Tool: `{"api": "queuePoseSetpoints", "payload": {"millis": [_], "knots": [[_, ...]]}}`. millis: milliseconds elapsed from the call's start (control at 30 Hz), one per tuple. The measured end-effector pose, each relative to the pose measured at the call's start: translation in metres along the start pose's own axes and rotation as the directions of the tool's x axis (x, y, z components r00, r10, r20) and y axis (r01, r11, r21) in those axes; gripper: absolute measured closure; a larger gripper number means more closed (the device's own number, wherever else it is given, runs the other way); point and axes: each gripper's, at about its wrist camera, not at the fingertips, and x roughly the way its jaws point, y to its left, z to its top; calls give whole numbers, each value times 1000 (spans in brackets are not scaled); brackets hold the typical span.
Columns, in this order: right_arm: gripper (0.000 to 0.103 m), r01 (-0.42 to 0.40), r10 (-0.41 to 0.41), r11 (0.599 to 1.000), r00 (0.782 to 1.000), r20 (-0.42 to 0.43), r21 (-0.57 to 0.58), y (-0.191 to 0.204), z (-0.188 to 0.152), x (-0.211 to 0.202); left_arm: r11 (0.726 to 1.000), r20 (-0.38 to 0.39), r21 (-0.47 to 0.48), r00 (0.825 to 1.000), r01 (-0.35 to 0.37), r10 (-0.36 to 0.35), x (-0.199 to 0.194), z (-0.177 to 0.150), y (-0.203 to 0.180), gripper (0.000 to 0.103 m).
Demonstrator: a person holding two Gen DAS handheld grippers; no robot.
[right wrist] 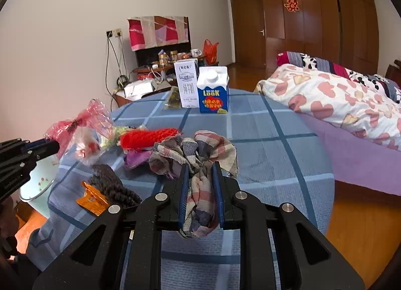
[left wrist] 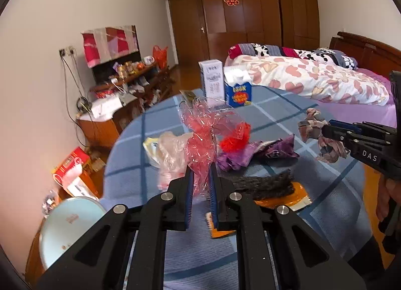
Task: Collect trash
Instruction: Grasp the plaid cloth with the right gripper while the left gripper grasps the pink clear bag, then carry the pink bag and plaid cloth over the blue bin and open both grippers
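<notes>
Nearest to me, a person holds two black tongs over a round table (right wrist: 270, 139) covered in a blue checked cloth. The left gripper (left wrist: 201, 177) is clenched on a crumpled sheet of pink-red cellophane (left wrist: 200, 137), pinched between its blue pads and lifted above the cloth. The right gripper (right wrist: 201, 172) is clenched on a wadded plaid rag (right wrist: 198, 154), whose loose end hangs down between the fingers.

Just beyond the tongs, more litter lies on the table: an orange foil wrapper (right wrist: 91, 198) with a dark knitted strip (right wrist: 112, 187) partly on top of it, a crumpled purple wrapper (left wrist: 253, 152), a bright red fuzzy piece (right wrist: 147, 137), and a pale plastic bag (left wrist: 166, 151) beside the cellophane.

At the table's far edge stand two cartons side by side, a white one (right wrist: 186, 84) and a blue-and-white one (right wrist: 213, 90). Past them are a bed (right wrist: 338, 104) on the right, a cluttered sideboard (left wrist: 130, 84) on the left, and wooden wardrobes at the back.

Low beside the table on the left sits a pale blue bin (right wrist: 37, 184), open at the top, with small bits inside.

I judge that the pick-up step is in hand: both pieces are gripped and raised. The next move calls for carrying them over the bin and releasing them there, keeping the trailing cellophane clear of the remaining litter.
</notes>
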Motion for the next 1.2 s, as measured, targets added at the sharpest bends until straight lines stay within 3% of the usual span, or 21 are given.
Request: {"api": "queuePoseSetpoints", "payload": {"millis": [267,933,1200], "knots": [[83,-15,15,1000,1000,6,-27,17,5,5,996,-8,-16,996,-92,92,-4,-10,35,92],[83,-84,88,991,996,33,-102,80,23,11,981,1,-110,987,-159,160,-36,-26,94,92],[83,-120,125,984,992,28,-133,106,27,17,970,-35,-123,978,-209,206,-36,-42,115,92]]}}
